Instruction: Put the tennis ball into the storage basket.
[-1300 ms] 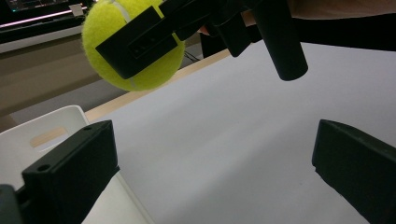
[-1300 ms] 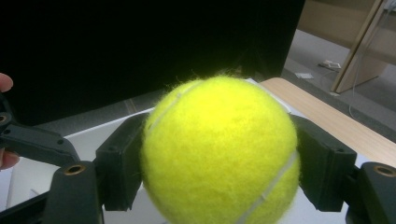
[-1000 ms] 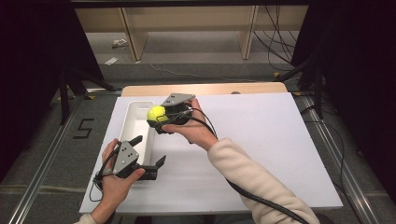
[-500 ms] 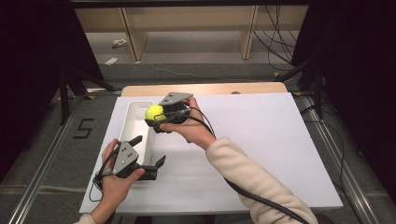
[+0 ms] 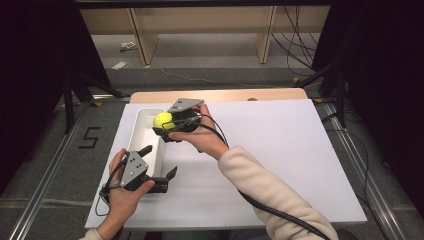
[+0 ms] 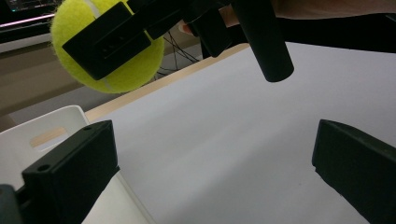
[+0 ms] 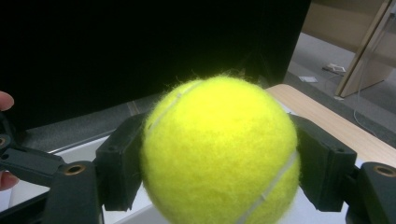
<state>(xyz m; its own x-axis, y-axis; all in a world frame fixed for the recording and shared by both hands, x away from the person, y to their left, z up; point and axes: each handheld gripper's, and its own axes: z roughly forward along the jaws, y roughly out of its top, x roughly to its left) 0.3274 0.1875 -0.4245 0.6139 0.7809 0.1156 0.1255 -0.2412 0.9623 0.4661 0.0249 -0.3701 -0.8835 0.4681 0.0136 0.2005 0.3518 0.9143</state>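
Note:
A yellow tennis ball hangs above the far end of a long white bin, with my right gripper shut on it. Up close in the right gripper view, the ball is squeezed between both black jaws. My left gripper rests low on the white table near the bin's near end, open with nothing between its jaws. From the left gripper view the ball shows high at the upper left, held by the right gripper, and the bin's rim lies below it.
A white sheet covers the table, with a wooden strip along its far edge. Metal rails run along both sides. Dark curtains and stand legs flank the table, and cables lie on the floor beyond.
My right gripper has carried the ball a little leftward, over the bin's far end. The left gripper has stayed where it was.

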